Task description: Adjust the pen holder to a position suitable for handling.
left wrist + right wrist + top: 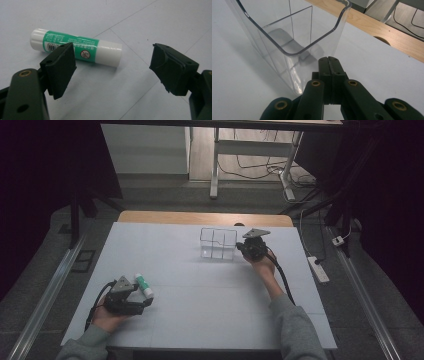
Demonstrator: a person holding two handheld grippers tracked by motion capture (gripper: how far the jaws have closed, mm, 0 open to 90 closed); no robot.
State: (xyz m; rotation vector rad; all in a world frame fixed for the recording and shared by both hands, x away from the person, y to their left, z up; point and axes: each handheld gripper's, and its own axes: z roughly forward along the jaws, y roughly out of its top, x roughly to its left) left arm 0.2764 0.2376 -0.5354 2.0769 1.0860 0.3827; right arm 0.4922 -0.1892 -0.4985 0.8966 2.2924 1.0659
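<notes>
A glue stick (143,284) with a green label and white ends lies on the white table (200,290) at the front left. In the left gripper view the glue stick (75,47) rests flat just beyond my left gripper (112,58), whose jaws stand wide open and hold nothing. From above, the left gripper (145,296) sits low right beside the stick. A clear plastic box (218,243) with inner dividers stands at the back middle. My right gripper (241,248) is at its right side. Its jaws (329,60) are pressed together, tips close to the clear box (274,57), and hold nothing.
The table's wooden back edge (200,217) shows behind the white top, with a round hole (382,40) in it near the right gripper. A power strip (318,269) and cables lie on the floor at the right. Metal desk legs (215,165) stand beyond the table.
</notes>
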